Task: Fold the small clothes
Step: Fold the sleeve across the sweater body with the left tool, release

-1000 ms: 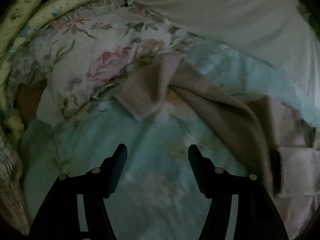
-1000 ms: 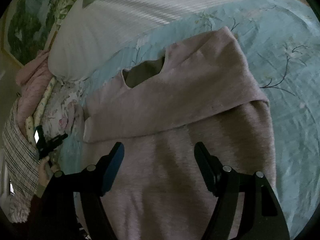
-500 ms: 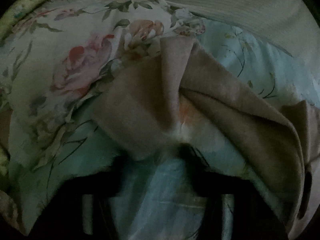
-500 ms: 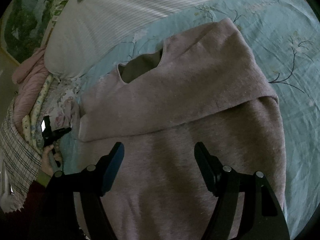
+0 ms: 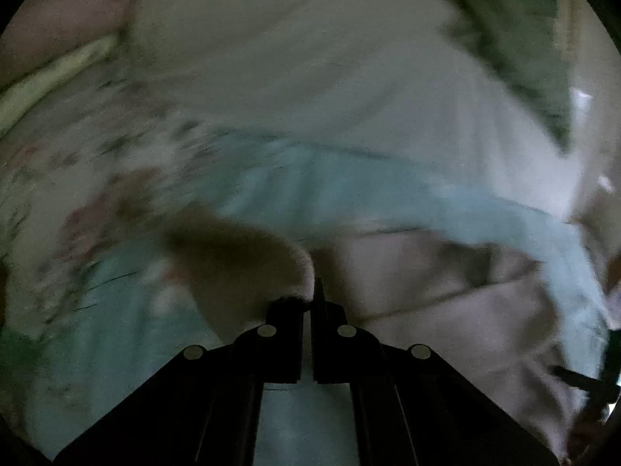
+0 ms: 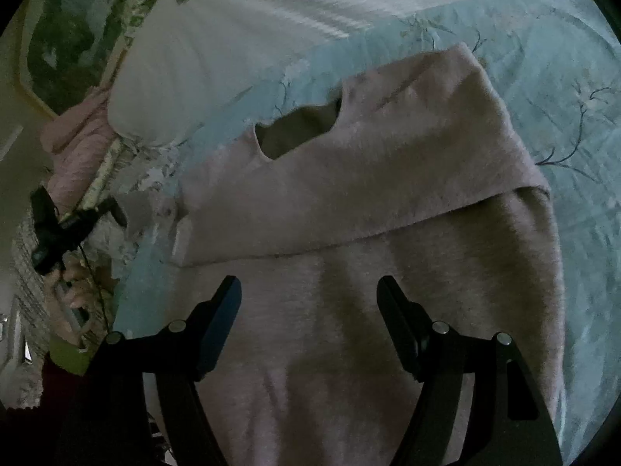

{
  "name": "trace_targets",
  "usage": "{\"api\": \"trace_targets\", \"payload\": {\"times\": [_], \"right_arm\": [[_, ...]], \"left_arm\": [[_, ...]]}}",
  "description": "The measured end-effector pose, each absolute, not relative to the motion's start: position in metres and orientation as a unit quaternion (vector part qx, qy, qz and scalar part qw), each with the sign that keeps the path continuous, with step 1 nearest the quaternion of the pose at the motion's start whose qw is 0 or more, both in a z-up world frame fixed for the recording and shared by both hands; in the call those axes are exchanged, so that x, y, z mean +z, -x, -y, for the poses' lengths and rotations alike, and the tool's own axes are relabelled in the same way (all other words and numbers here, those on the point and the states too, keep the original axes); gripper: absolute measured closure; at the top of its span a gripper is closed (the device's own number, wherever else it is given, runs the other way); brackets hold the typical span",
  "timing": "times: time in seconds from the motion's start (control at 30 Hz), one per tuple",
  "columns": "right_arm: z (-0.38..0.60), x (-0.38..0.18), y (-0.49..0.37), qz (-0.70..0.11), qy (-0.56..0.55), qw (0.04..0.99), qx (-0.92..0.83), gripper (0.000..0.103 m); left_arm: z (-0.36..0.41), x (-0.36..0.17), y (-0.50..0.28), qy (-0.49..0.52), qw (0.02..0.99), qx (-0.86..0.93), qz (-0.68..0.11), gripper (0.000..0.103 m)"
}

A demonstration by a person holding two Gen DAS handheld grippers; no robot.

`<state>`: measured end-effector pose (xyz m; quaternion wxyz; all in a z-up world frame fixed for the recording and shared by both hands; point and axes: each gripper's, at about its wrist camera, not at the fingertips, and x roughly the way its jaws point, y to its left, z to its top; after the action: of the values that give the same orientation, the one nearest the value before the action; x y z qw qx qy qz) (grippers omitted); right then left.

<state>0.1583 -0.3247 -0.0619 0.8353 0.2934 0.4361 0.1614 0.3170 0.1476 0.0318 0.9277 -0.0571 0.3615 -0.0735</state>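
Bedding fills the far left of your left wrist view: a flowered quilt [image 5: 77,178] lies blurred there, with a pale blue bedsheet [image 5: 349,198] running across the middle and a white pillow [image 5: 310,89] behind it. Your left tongs [image 5: 309,303] sit low in the centre of that view with the jaws drawn nearly together, only a thin slit between them, and a flap of the pink sweater [image 5: 240,268] is pinched at the tips, bunched up just left of them. More of the same sweater spreads away to the right, lying on the bedsheet, though the blur hides its edges. Turn to your right wrist view and, at the far left, you see your left hand [image 6: 81,275] gripping the handle of the left tongs beside the quilt. Next comes the white pillow [image 6: 217,58] at the top, then the sweater [image 6: 368,202] spread flat on the blue bedsheet [image 6: 562,97], its neck opening toward the pillow and its upper part folded down across the body in a straight slanting edge. Your right tongs [image 6: 309,295] hover over the lower body of the sweater with the jaws spread wide, and nothing is between them. To the right of the sweater the bedsheet shows a branch pattern.
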Motion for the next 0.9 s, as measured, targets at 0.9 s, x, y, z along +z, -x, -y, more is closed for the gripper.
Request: {"api": "trace_targets", "payload": {"times": [0.9], "right_arm": [[0.422,-0.055,-0.116,-0.392,-0.348,0.848,0.08,0.03]], "left_arm": [[0.242,-0.069,-0.36,-0.024,0.832,-0.299,-0.466,0.086]]}}
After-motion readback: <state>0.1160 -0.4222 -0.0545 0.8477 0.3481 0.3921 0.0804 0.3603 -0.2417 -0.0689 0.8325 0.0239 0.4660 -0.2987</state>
